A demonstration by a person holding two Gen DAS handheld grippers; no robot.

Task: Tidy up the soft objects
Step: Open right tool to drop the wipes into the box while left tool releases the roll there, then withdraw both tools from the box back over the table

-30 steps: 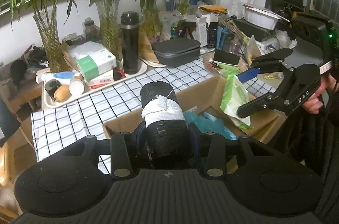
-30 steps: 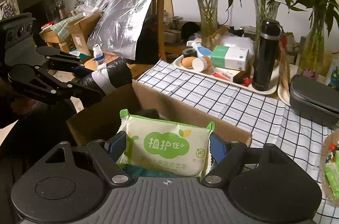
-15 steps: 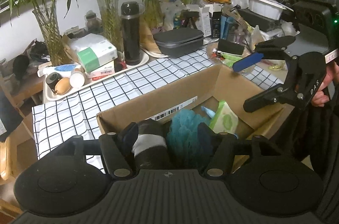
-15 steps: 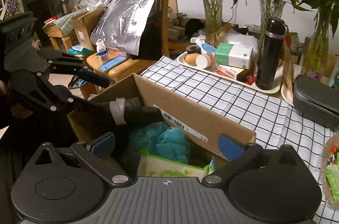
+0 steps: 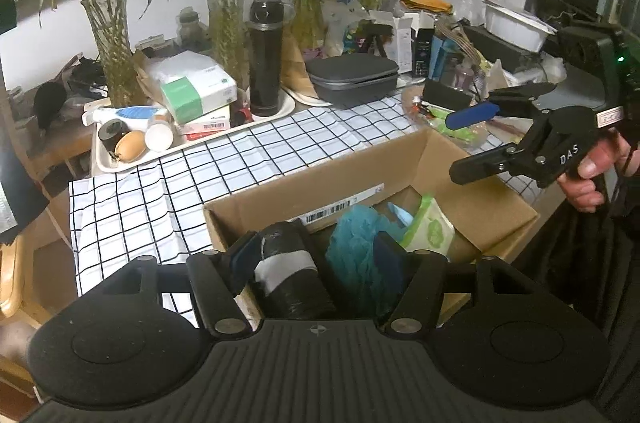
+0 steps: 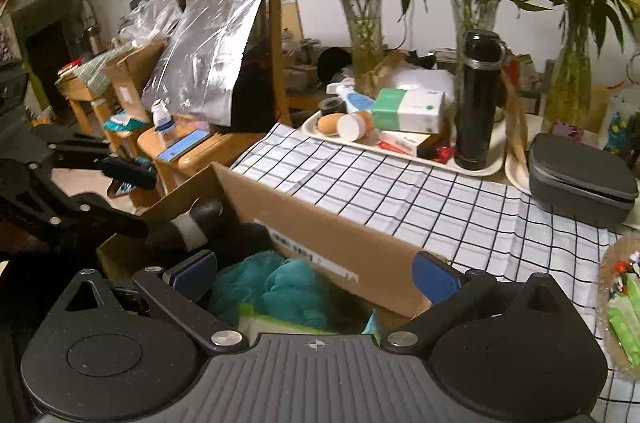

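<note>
A cardboard box [image 5: 480, 179] stands on the checked tablecloth. Inside it lie a black roll with a white band [image 5: 286, 263], a teal mesh sponge [image 5: 356, 243] and a green wipes pack [image 5: 430, 229]. My left gripper [image 5: 316, 255] is open just above the box, its fingers either side of the roll and sponge without clamping them. My right gripper [image 5: 468, 139] is open and empty above the box's right side. In the right wrist view the right gripper [image 6: 316, 275] is open over the sponge [image 6: 280, 287], with the box wall [image 6: 340, 243] ahead.
A white tray [image 5: 192, 139] with a tissue box, tubes and a black flask [image 5: 264, 59] sits behind the box. A grey case [image 5: 352, 79] and glass vases with bamboo stand at the back. A snack basket [image 6: 624, 311] is on the right.
Both grippers lowered their items into the box and opened. The wipes pack left the right gripper; the black roll left the left gripper. The right gripper lifted away.
</note>
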